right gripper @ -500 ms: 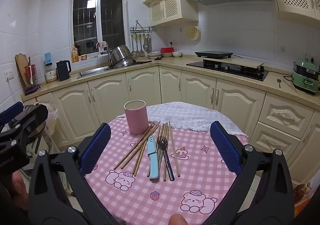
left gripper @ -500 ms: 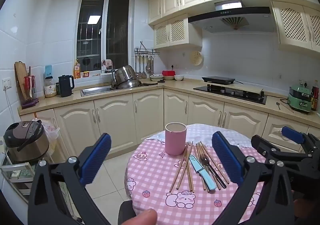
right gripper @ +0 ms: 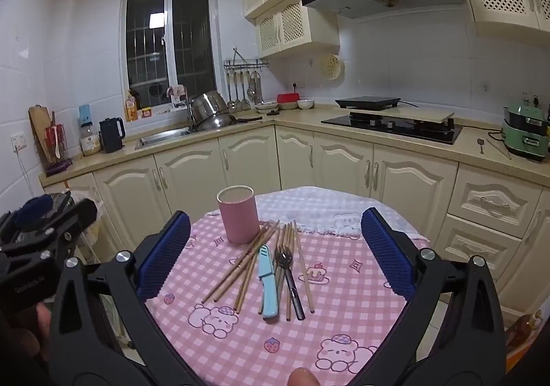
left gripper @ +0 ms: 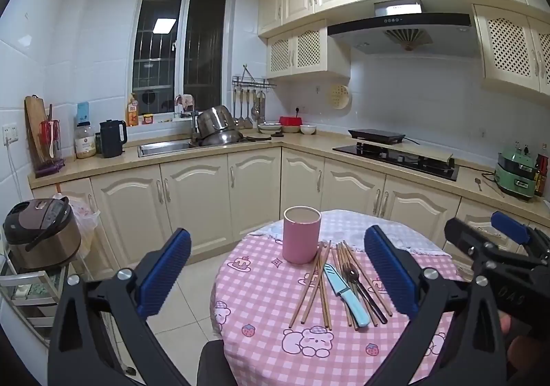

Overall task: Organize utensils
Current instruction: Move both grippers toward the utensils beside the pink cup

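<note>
A pink cup (left gripper: 301, 234) (right gripper: 238, 219) stands upright on a round table with a pink checked cloth (left gripper: 264, 327) (right gripper: 343, 310). Beside it lie several wooden chopsticks (left gripper: 311, 286) (right gripper: 240, 271), a light blue knife (left gripper: 347, 295) (right gripper: 268, 283) and a dark fork (left gripper: 359, 286) (right gripper: 287, 274). My left gripper (left gripper: 276, 272) is open and empty, held above the table's near left side. My right gripper (right gripper: 275, 252) is open and empty, held above the utensils. Each gripper shows at the edge of the other's view.
Kitchen cabinets and a counter with a sink (left gripper: 165, 147), pots (left gripper: 216, 126), a kettle (left gripper: 111, 138) and a stove (left gripper: 395, 155) run behind the table. A rice cooker (left gripper: 37, 231) stands on a rack at the left.
Both grippers have stayed open and shifted only slightly toward the table. The utensils have not moved.
</note>
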Motion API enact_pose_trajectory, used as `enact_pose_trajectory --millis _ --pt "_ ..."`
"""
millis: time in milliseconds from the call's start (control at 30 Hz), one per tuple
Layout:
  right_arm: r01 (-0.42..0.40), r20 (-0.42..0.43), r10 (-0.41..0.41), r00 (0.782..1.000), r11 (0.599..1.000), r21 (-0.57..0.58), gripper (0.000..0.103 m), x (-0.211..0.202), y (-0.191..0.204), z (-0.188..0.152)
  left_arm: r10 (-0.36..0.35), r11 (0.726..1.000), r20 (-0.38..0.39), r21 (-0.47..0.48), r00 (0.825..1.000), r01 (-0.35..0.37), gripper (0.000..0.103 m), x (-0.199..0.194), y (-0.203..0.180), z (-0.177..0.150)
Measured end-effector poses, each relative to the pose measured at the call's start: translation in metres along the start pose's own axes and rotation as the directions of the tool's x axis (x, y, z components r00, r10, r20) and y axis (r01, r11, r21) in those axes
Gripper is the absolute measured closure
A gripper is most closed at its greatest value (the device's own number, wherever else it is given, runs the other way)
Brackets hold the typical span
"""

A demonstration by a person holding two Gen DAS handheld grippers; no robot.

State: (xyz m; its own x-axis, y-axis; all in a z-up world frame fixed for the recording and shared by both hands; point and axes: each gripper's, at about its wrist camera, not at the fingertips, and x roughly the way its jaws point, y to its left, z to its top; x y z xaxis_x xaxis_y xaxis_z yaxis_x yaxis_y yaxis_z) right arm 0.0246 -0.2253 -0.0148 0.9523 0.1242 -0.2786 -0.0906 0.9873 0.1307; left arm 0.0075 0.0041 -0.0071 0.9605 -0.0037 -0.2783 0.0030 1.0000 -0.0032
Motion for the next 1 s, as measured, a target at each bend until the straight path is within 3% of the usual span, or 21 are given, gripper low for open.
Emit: enact_pose_trajectory --millis 167,567,700,1000 --pt "0.037 0.039 -0.035 0.999 0.999 -0.032 0.006 -0.001 0.002 0.004 0.031 0.999 0.042 0.008 0.999 -0.032 0.004 -0.002 -0.001 0.003" --pt "0.047 -0.021 -0.049 0.999 0.997 -0.055 0.006 0.006 0.007 0.004 0.039 0.999 0.111 -0.015 0.993 -0.038 0.004 -0.011 -0.001 0.013" --pt "0.050 -0.027 -0.052 0.998 0.997 -0.053 0.006 0.007 0.005 0.001 0.030 0.999 0.066 -0.026 0.997 -0.028 0.004 -0.007 0.003 0.015" --pt "0.043 -0.038 -0.046 0.998 0.997 -0.062 0.006 0.011 0.007 0.002 0.027 1.000 0.047 0.013 0.999 -0.028 0.004 -0.002 -0.005 0.015"
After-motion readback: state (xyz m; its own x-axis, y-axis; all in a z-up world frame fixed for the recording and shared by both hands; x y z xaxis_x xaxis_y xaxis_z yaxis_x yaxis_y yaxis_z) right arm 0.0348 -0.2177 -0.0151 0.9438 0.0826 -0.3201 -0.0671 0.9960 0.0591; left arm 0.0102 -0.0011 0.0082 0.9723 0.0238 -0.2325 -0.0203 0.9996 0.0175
